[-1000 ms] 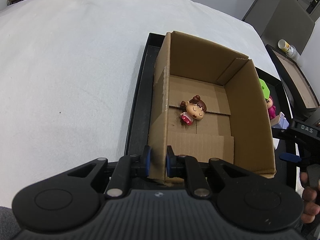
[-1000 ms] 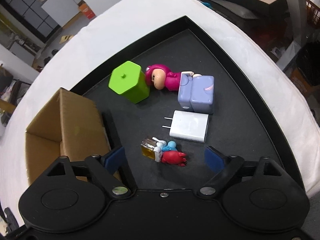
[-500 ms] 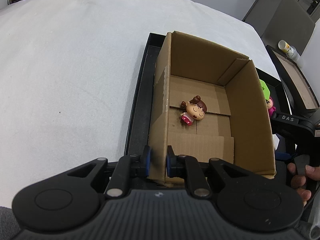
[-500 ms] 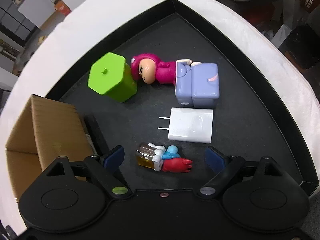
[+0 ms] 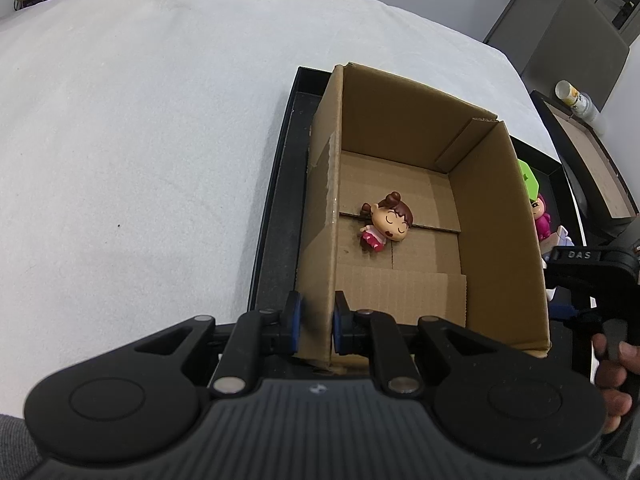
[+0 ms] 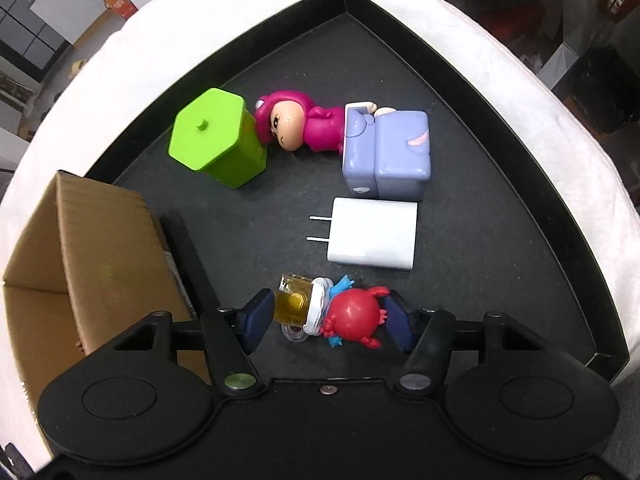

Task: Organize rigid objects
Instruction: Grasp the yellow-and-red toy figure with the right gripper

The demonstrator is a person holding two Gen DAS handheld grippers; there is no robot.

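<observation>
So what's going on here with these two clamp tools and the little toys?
A person is sorting small toys from a black tray into a cardboard box. The left gripper is shut on the box's wall. The right gripper has just been closing around a red and blue toy with a yellow mug. One doll lies in the box.

A white cloth-covered table (image 5: 140, 152) is filling most of the left wrist view and is curving around the scene in the right wrist view. A black tray (image 6: 460, 92) is lying directly on the cloth, its raised rim standing out dark against the white. The tray is sitting toward the table's right side as the left wrist camera sees it, leaving a wide stretch of bare cloth to its left. A tiny dark speck (image 5: 119, 225) is showing on that cloth.
</observation>
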